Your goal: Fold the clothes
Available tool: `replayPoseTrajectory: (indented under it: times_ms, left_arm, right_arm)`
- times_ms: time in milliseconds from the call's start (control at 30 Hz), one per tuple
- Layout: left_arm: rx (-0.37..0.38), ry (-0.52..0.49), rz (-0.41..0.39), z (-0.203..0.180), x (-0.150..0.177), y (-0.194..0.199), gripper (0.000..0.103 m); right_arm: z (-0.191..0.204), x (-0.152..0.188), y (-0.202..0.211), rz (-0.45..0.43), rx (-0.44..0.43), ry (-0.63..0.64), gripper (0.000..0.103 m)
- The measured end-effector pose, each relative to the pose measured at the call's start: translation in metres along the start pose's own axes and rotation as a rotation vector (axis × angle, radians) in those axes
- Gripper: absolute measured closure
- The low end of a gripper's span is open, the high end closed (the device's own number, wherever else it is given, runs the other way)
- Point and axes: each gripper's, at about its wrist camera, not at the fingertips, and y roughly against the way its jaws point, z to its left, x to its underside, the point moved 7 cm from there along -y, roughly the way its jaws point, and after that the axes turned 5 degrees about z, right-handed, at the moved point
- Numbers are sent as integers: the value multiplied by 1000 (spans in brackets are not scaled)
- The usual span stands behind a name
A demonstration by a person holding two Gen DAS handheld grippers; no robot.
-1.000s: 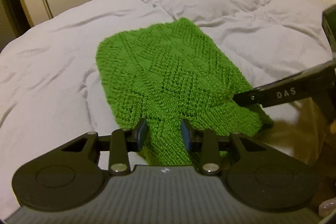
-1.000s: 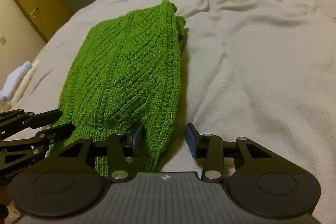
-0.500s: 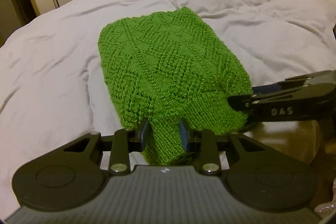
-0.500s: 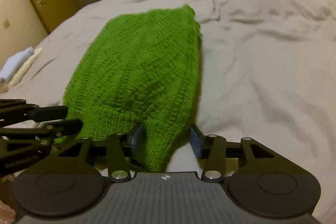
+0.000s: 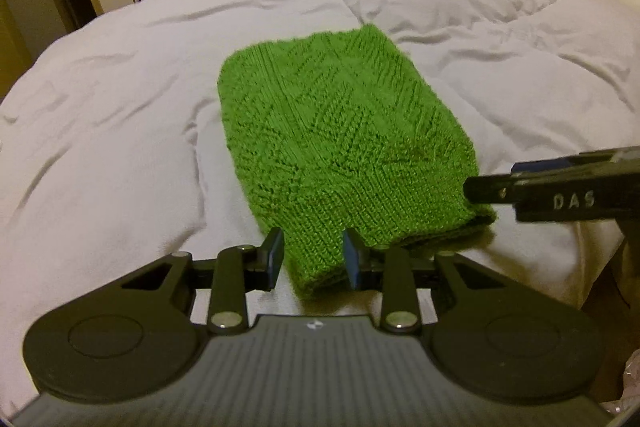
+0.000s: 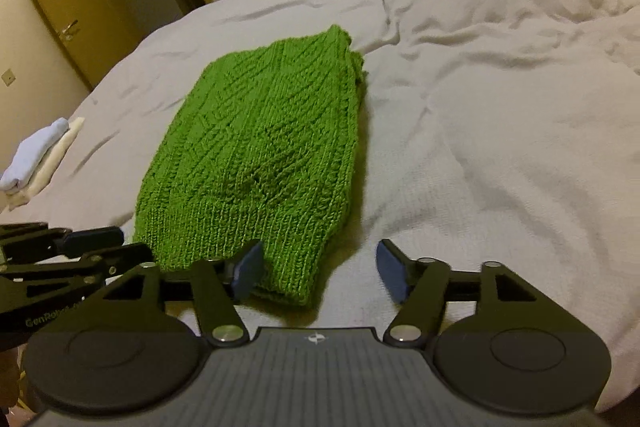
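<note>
Green knitted garment (image 5: 340, 147), chunky yarn, soft and limp by the look; likely light to moderate in weight, springy, prone to sagging and stretching if lifted by one corner. Not slippery: coarse knit should catch well on rubber pads. Not fragile, though loose stitches could snag on a fingertip. Best taken at the ribbed hem along the near edge, one grip toward each corner, pinching all layers together so the fold stays aligned. Lies on the white duvet of the bed (image 5: 120, 131), near the edge closest to the cameras, already folded into a narrow oblong, near end slightly humped, far end tapering. Bright grass green, raised diamond or chevron pattern over the body, plain ribbing at the hem; layered edges show along the right side in the right wrist view (image 6: 256, 155). Left hand-held gripper (image 5: 314, 259): jaws narrow, pinched on a tongue of the hem. Right hand-held gripper (image 6: 320, 269): jaws have just been opening, now spread wide, hem corner lying between them but not pressed. Small stack of pale folded cloths (image 6: 38, 155) at the far left of the bed.
</note>
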Motion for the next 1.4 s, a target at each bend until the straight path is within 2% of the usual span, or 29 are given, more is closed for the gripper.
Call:
replayPoseTrajectory:
  times_ms: [200, 500, 600, 633, 700, 733, 767, 833, 933, 1000, 1033, 1067, 1167, 1300, 1400]
  left_arm:
    - [-2, 2, -14, 31, -28, -3, 76]
    - [25, -6, -56, 64, -128, -62, 76]
    - [48, -8, -55, 67, -151, -93, 76]
    - [47, -10, -46, 68, -155, -106, 76]
    - [46, -7, -12, 71, -160, -133, 77]
    - [49, 0, 4, 71, -159, -144, 76]
    - [49, 5, 17, 72, -157, -156, 76]
    - [31, 3, 14, 71, -155, -164, 76]
    - [2, 2, 14, 69, -156, -161, 76]
    - [2, 5, -5, 67, -154, -142, 76]
    - [14, 10, -15, 66, -149, -128, 76]
    - [26, 14, -25, 65, -145, -114, 76]
    - [41, 17, -32, 58, -120, -76, 76]
    - [41, 14, -9, 38, -74, -39, 76]
    - [47, 5, 0, 20, -49, -37, 76]
  right_arm:
    - [0, -34, 10, -50, -20, 39, 38]
    - [10, -141, -43, -112, -22, 138, 46]
    - [9, -164, -75, -88, -3, 172, 62]
    - [6, -168, -88, -69, 9, 178, 72]
    - [-5, -168, -115, -21, 23, 183, 83]
    - [-11, -165, -126, -4, 33, 181, 94]
    - [-17, -162, -137, 11, 46, 178, 101]
    - [-26, -161, -149, 11, 33, 154, 103]
    - [-31, -165, -150, 11, 10, 117, 103]
    - [-29, -163, -132, -11, -20, 95, 99]
    - [-27, -161, -119, -30, -33, 84, 95]
    - [-25, -158, -105, -48, -46, 74, 83]
    - [-18, -140, -66, -77, -78, 59, 66]
    - [-5, -89, -31, -44, -100, 60, 65]
    - [8, -51, -20, -10, -105, 81, 65]
